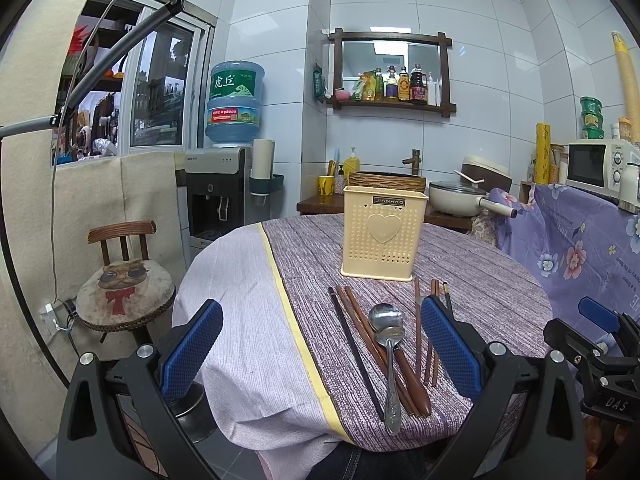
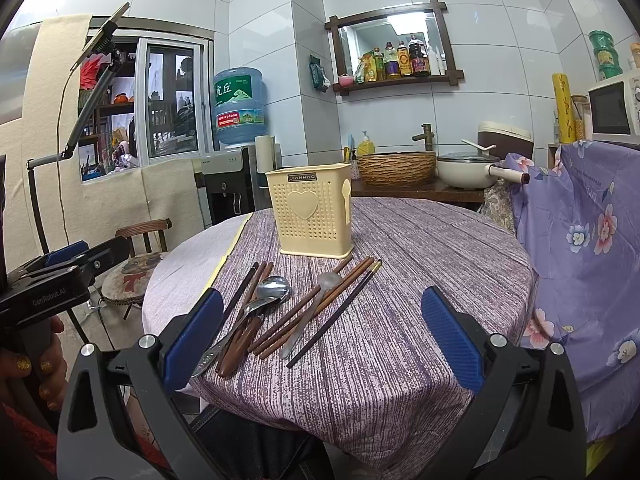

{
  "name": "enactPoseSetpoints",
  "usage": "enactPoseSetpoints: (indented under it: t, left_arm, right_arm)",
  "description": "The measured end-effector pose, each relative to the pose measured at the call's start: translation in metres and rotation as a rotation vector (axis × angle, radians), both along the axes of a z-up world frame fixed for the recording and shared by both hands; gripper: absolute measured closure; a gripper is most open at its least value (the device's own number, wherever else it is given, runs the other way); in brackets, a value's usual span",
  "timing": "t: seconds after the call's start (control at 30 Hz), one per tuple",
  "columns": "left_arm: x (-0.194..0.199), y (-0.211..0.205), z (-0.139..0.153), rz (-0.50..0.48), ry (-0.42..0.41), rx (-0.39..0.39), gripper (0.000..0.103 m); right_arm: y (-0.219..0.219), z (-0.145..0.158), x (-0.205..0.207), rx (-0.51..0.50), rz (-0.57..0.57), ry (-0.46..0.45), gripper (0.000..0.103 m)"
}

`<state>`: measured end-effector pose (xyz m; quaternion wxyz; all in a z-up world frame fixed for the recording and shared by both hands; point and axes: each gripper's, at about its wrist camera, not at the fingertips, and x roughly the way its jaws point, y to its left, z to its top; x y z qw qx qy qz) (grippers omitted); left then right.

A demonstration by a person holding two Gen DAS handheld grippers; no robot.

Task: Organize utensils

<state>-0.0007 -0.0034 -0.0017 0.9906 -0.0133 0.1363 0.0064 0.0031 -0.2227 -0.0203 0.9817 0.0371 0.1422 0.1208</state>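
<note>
A cream perforated utensil holder (image 1: 382,236) (image 2: 312,212) stands upright near the middle of the round table. In front of it lie loose utensils: a metal spoon (image 1: 386,340) (image 2: 264,296), a brown wooden-handled utensil (image 1: 412,380) (image 2: 240,344), several brown chopsticks (image 1: 360,328) (image 2: 304,308), black chopsticks (image 1: 350,344) (image 2: 336,312) and a pale translucent spoon (image 2: 316,304). My left gripper (image 1: 320,306) hovers open at the table's near edge, with nothing between its blue pads. My right gripper (image 2: 322,295) is open too, empty, low over the utensils.
The table wears a purple striped cloth (image 2: 420,264) over a pale one with a yellow stripe (image 1: 240,300). A chair with a cat cushion (image 1: 124,292) stands to the left. A floral sheet (image 2: 584,264) hangs to the right. Behind are a counter, basin and pot (image 1: 456,196).
</note>
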Motion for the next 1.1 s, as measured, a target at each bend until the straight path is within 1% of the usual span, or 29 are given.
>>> enactPoseSetpoints:
  t: [0.13, 0.37, 0.43, 0.53, 0.57, 0.67, 0.73, 0.83, 1.03, 1.1]
  left_arm:
    - [0.002, -0.002, -0.004, -0.004, 0.015, 0.003, 0.005]
    - [0.017, 0.006, -0.01, 0.008, 0.051, 0.018, 0.005]
    - [0.029, 0.009, -0.01, 0.018, 0.084, 0.025, 0.005]
    - [0.049, 0.016, -0.01, 0.021, 0.133, 0.012, 0.005]
    - [0.055, 0.018, -0.01, 0.021, 0.151, 0.003, 0.005]
    - [0.069, 0.023, -0.011, 0.019, 0.181, -0.028, 0.005]
    - [0.077, 0.027, -0.012, 0.026, 0.2, -0.033, 0.005]
    - [0.088, 0.03, -0.015, 0.034, 0.236, -0.029, 0.005]
    - [0.111, 0.032, -0.021, 0.004, 0.328, -0.027, 0.006]
    - [0.12, 0.029, -0.024, 0.001, 0.355, -0.012, 0.01]
  right_arm:
    - [0.003, -0.005, 0.003, -0.007, -0.004, 0.007, 0.005]
    - [0.0, -0.007, 0.024, -0.023, -0.034, 0.062, 0.005]
    - [0.001, -0.008, 0.034, -0.045, -0.04, 0.086, 0.005]
    - [0.001, -0.009, 0.05, -0.079, -0.053, 0.121, 0.005]
    - [0.001, -0.01, 0.058, -0.087, -0.056, 0.145, 0.005]
    - [-0.002, -0.014, 0.078, -0.069, -0.067, 0.215, 0.005]
    - [-0.007, -0.017, 0.091, -0.043, -0.085, 0.261, 0.005]
    - [-0.011, -0.022, 0.108, -0.006, -0.062, 0.315, 0.005]
    - [-0.015, -0.02, 0.129, -0.004, -0.089, 0.349, 0.005]
    - [-0.017, -0.019, 0.139, -0.003, -0.098, 0.371, 0.008]
